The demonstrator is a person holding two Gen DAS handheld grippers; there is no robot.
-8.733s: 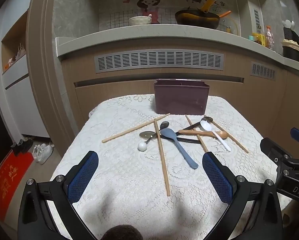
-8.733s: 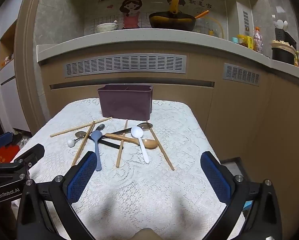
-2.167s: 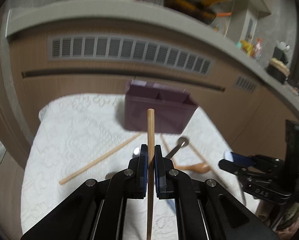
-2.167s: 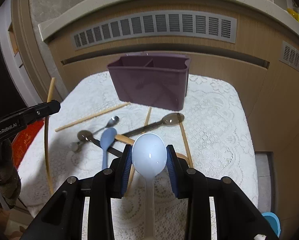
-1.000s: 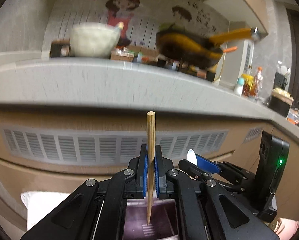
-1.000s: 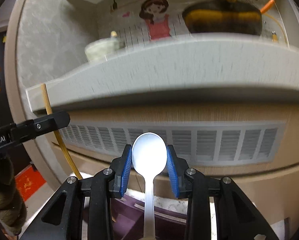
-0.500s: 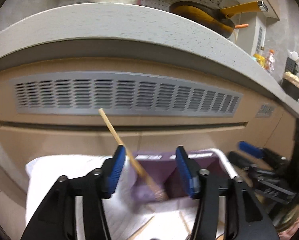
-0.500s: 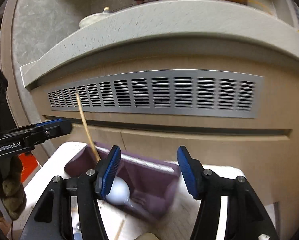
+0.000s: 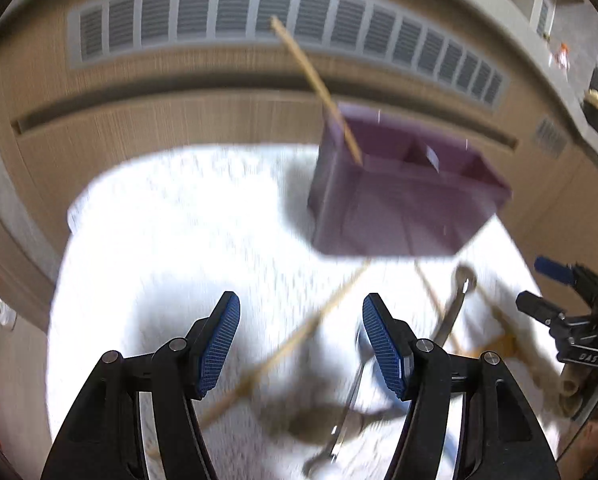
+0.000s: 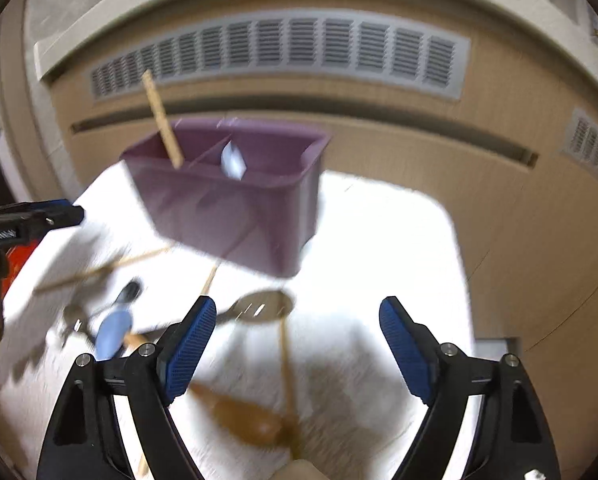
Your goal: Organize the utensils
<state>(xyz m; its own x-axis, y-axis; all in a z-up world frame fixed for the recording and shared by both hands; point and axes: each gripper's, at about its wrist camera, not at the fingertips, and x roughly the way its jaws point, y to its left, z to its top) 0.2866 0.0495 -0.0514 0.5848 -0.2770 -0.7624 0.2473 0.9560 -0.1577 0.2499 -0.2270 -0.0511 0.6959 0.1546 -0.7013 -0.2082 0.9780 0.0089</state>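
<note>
- The left tool (image 9: 301,340) stands open and empty, its jaws having just spread; the right tool (image 10: 295,340) likewise, wider still, with nothing between its blue ribbed pads.
- A wooden chopstick (image 9: 319,88) leans in the left compartment of the purple bin (image 9: 399,216); a white spoon's handle end (image 10: 233,164) pokes up from the middle one.
- On the lace-covered tabletop (image 9: 179,220) lie more chopsticks, a metal spoon (image 10: 265,306), a wooden spoon (image 10: 243,420) and, through the blur, probably a blue plastic one (image 10: 115,330).
- All look light and rigid. The metal is likely slippery, so take it at the flat handle; pinch chopsticks mid-shaft.
</note>
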